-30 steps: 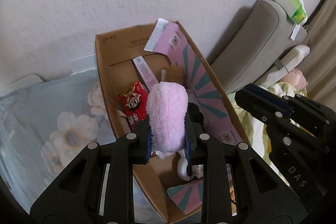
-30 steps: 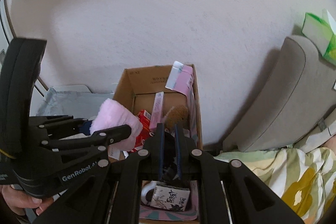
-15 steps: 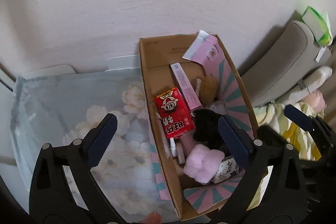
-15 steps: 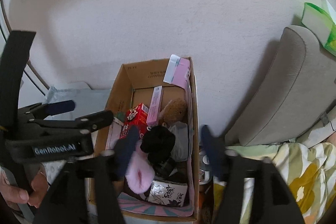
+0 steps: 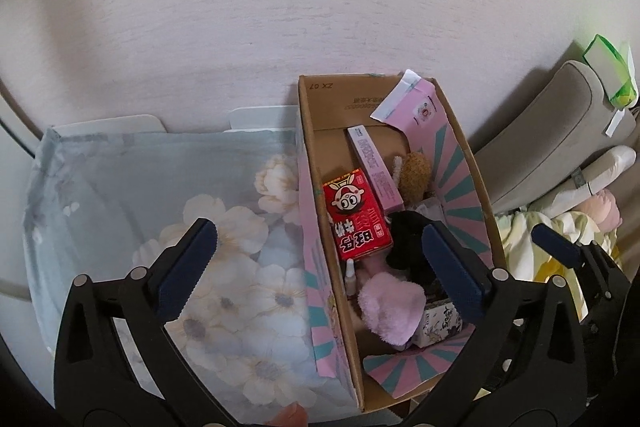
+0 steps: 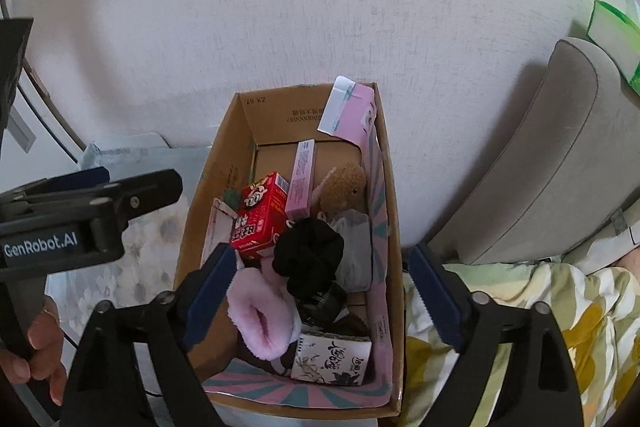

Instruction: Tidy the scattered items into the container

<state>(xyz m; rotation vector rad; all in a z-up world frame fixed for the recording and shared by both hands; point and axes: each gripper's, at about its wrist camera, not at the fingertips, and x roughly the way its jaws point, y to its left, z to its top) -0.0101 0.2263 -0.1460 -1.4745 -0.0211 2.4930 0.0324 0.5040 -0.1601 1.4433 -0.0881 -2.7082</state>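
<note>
An open cardboard box (image 5: 320, 107) (image 6: 240, 131) stands against the wall. Inside lie a pink fluffy item (image 5: 390, 309) (image 6: 262, 321), a black scrunchie (image 5: 408, 239) (image 6: 310, 251), a red carton (image 5: 356, 213) (image 6: 260, 213), a long pink box (image 5: 374, 163) (image 6: 302, 179), a brown plush (image 5: 416, 173) (image 6: 344, 187) and a small white patterned box (image 5: 442, 321) (image 6: 330, 359). My left gripper (image 5: 316, 267) is open and empty above the box's left wall. My right gripper (image 6: 322, 295) is open and empty above the box.
A floral blue cloth (image 5: 160, 227) covers the surface left of the box. A grey sofa arm (image 6: 540, 167) and a yellow-green patterned blanket (image 6: 540, 327) lie to the right. A green tissue pack (image 6: 612, 35) sits on the sofa. The white wall is close behind.
My left gripper opened and let the pink fluffy item drop into the box. My right gripper opened too, releasing the black item. Both grippers pulled back and up.
</note>
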